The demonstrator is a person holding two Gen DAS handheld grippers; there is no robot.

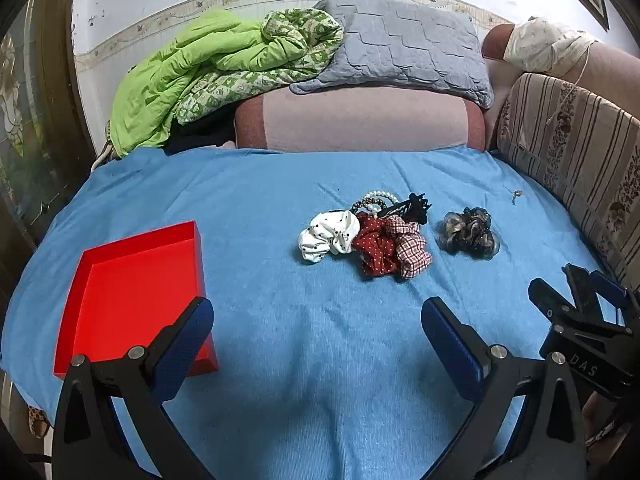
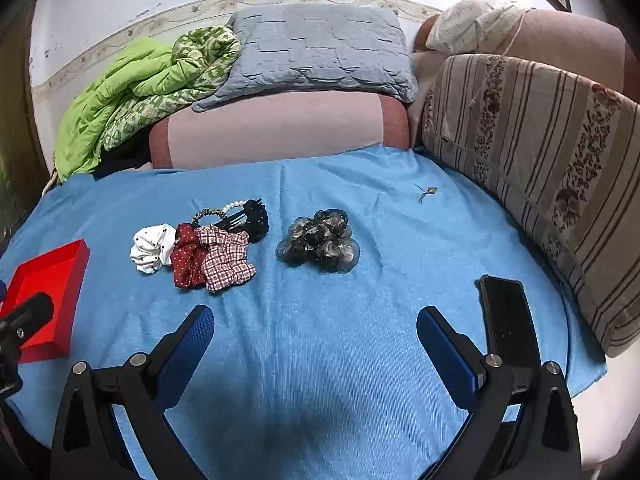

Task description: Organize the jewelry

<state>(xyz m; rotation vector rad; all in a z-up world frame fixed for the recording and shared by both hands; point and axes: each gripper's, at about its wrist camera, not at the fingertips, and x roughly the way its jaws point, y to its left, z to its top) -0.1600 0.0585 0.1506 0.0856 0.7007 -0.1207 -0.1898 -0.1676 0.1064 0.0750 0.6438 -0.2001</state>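
A pile of hair accessories lies mid-cloth: a white dotted scrunchie (image 1: 329,235) (image 2: 153,247), a red dotted scrunchie (image 1: 374,248) (image 2: 188,258), a checked scrunchie (image 1: 410,246) (image 2: 226,258), a black claw clip (image 1: 412,208) (image 2: 252,218) and a pearl bracelet (image 1: 380,196) (image 2: 236,204). A dark sheer scrunchie (image 1: 470,234) (image 2: 318,246) lies apart to the right. A small trinket (image 1: 516,195) (image 2: 427,192) sits farther back. The red tray (image 1: 132,292) (image 2: 44,300) is empty at left. My left gripper (image 1: 318,320) and right gripper (image 2: 314,328) hover open, well short of the pile.
A blue cloth (image 1: 300,340) covers the seat. A black phone (image 2: 506,316) lies near my right fingers. A striped cushion (image 2: 540,160) borders the right side; a grey pillow (image 1: 404,44) and green quilt (image 1: 200,76) are behind. The right gripper's body (image 1: 580,320) shows in the left view.
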